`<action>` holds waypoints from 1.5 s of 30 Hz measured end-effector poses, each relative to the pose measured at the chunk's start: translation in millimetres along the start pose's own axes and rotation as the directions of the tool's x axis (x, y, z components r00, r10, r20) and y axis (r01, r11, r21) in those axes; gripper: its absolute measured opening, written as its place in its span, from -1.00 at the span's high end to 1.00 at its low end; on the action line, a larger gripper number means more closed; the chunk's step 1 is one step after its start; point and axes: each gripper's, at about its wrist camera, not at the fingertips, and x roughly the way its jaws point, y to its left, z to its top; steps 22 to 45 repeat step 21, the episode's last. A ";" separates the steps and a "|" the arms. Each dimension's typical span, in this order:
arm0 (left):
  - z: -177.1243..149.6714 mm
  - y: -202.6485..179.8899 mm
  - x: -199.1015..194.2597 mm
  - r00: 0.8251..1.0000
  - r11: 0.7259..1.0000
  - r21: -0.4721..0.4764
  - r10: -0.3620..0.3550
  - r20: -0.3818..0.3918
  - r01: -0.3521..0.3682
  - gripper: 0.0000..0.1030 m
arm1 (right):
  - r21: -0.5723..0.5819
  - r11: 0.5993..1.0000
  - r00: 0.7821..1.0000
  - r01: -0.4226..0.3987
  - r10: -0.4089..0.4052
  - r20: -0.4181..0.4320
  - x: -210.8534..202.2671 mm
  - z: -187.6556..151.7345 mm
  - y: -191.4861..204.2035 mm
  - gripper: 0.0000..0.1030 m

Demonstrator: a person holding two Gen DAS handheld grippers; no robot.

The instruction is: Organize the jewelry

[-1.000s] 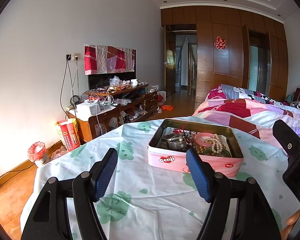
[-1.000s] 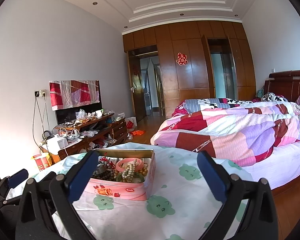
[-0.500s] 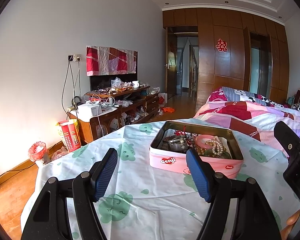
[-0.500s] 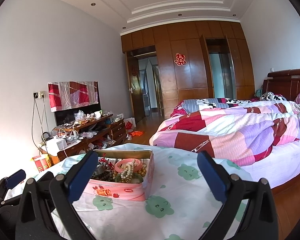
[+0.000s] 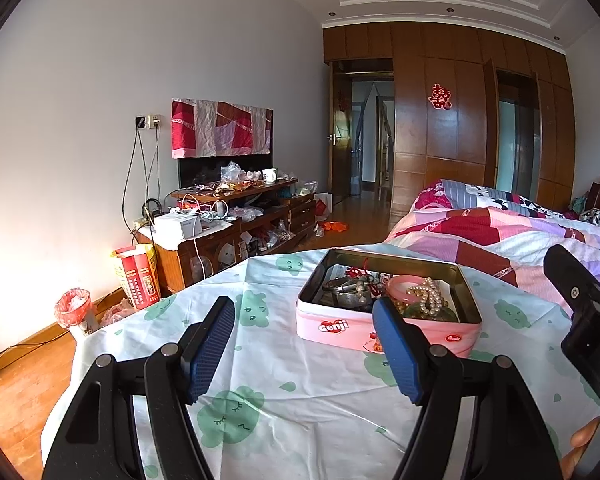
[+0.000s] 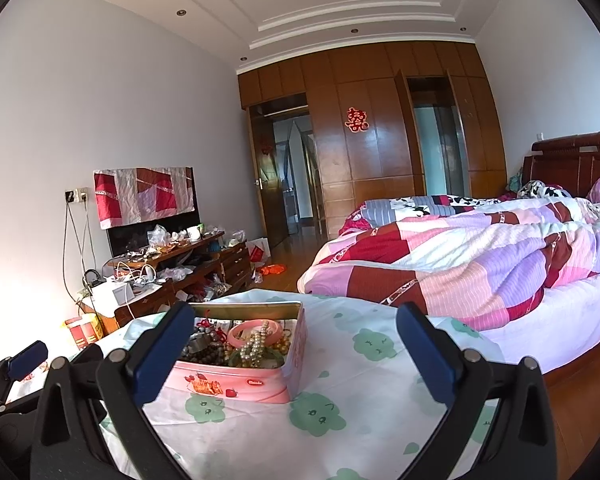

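Observation:
An open pink tin (image 5: 340, 326) (image 6: 256, 378) stands on a table with a white cloth printed with green clouds (image 5: 268, 364) (image 6: 360, 380). The tin holds a tangle of jewelry: a pink bangle (image 5: 406, 282) (image 6: 256, 328), a pearl strand (image 5: 430, 298) (image 6: 256, 346), dark beads (image 6: 208, 356) and metal pieces (image 5: 348, 290). My left gripper (image 5: 304, 346) is open and empty, hovering just short of the tin's near side. My right gripper (image 6: 296, 350) is open and empty, also short of the tin, which lies toward its left finger. The left gripper's body shows at the far left of the right wrist view (image 6: 24, 360).
A bed with a pink, red and purple quilt (image 6: 480, 248) (image 5: 500, 232) lies to the right of the table. A cluttered wooden TV cabinet (image 5: 228, 224) (image 6: 172, 276) stands along the left wall. A red bag (image 5: 136, 276) and a small bin (image 5: 74, 312) sit on the wooden floor.
Both views have tilted slightly upward, so the tin sits a little lower in frame. Both grippers stay open and empty.

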 end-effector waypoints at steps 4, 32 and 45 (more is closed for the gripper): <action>1.0 -3.1 -1.5 1.000 1.000 0.013 -0.007 0.000 0.007 -0.40 | 0.000 1.000 1.000 0.000 0.000 0.001 -0.1 -0.3 -0.6 -1.00; 0.5 -11.3 7.2 0.998 0.998 0.042 -0.042 -0.050 0.044 -0.40 | 0.037 0.998 0.997 0.040 -0.038 -0.060 14.2 -1.2 -8.7 -1.00; 0.5 -11.3 7.2 0.998 0.998 0.042 -0.042 -0.050 0.044 -0.40 | 0.037 0.998 0.997 0.040 -0.038 -0.060 14.2 -1.2 -8.7 -1.00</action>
